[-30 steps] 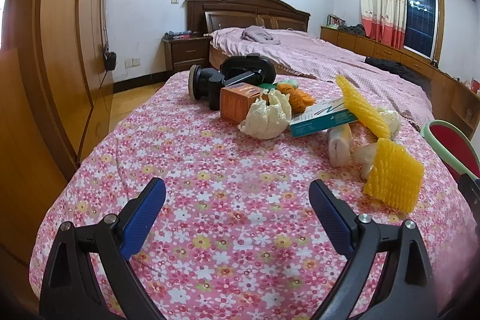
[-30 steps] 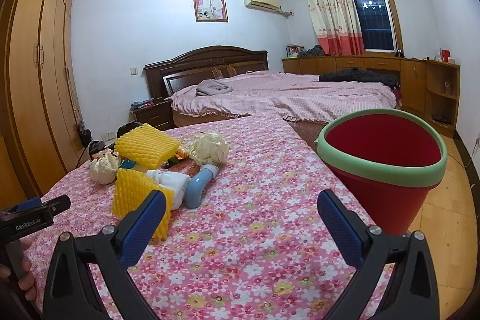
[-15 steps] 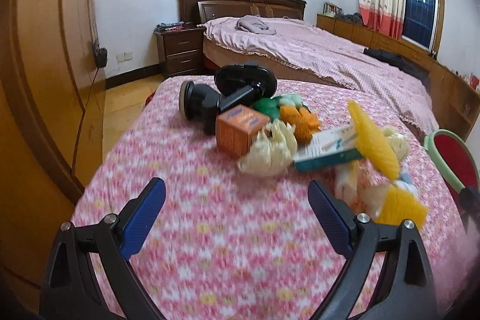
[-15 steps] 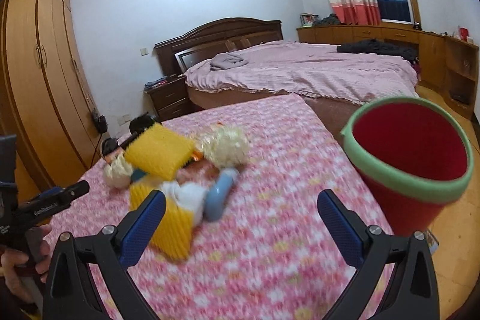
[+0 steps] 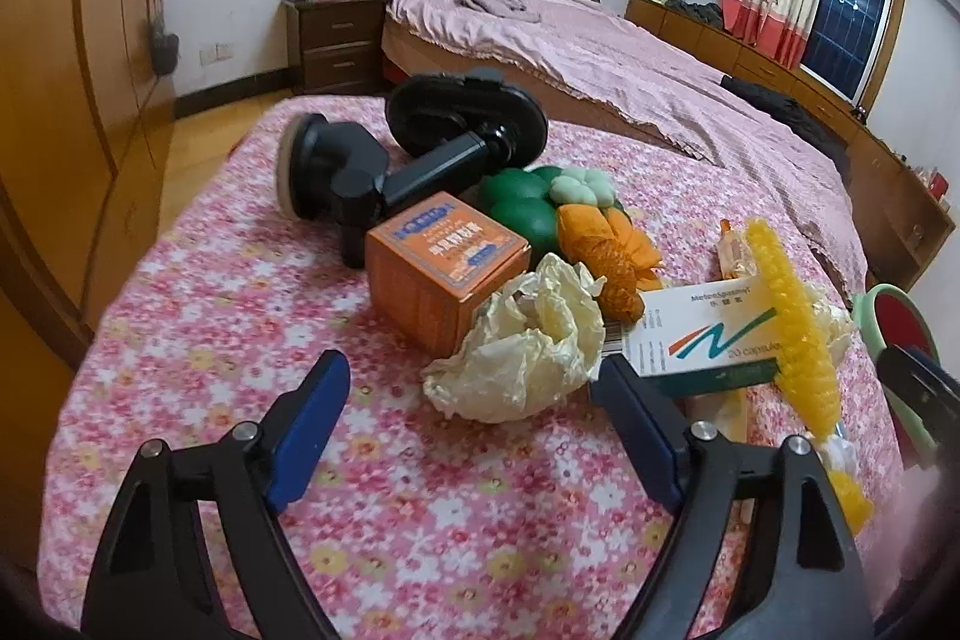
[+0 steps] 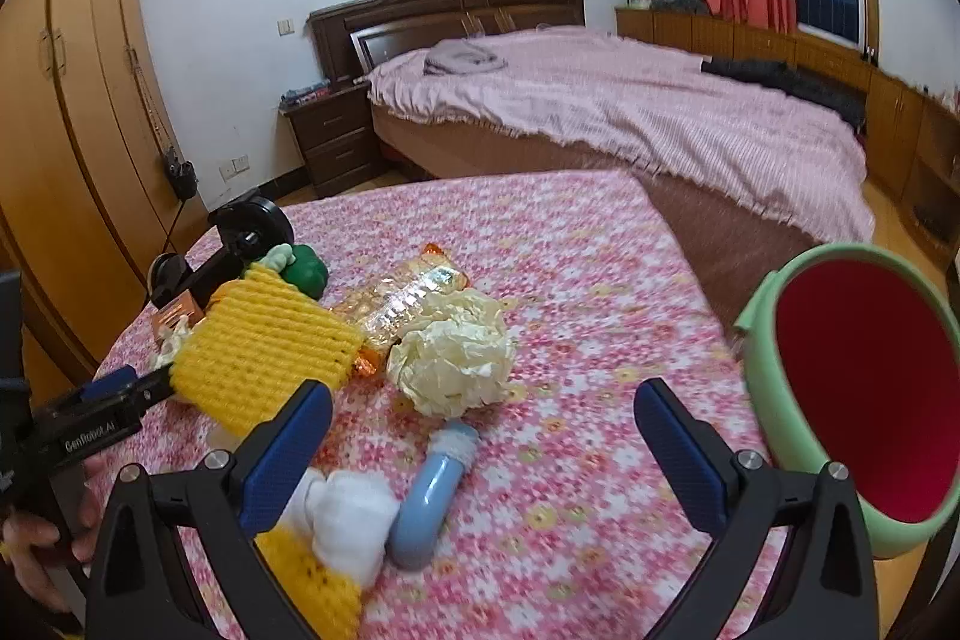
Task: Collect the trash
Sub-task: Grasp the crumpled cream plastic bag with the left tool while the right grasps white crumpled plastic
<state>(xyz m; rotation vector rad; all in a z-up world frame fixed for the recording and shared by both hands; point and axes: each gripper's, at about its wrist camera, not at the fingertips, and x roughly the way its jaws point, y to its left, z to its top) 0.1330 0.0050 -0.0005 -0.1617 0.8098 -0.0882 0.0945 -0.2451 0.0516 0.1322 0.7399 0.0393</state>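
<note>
Closing over the flowered cloth (image 5: pixel 198 340), the left gripper (image 5: pixel 474 400) is pointing at a crumpled cream paper ball (image 5: pixel 522 346), its jaws gaping with nothing pressed between them. Left of the ball an orange box (image 5: pixel 441 262) is sitting; right of it, a white medicine carton (image 5: pixel 699 334). Farther right, the right gripper (image 6: pixel 483 430) is hanging wide and empty beside the red bin (image 6: pixel 864 400).

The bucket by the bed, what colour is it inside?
Red inside, with a pale green rim: the bucket shows best in the right wrist view.
</note>
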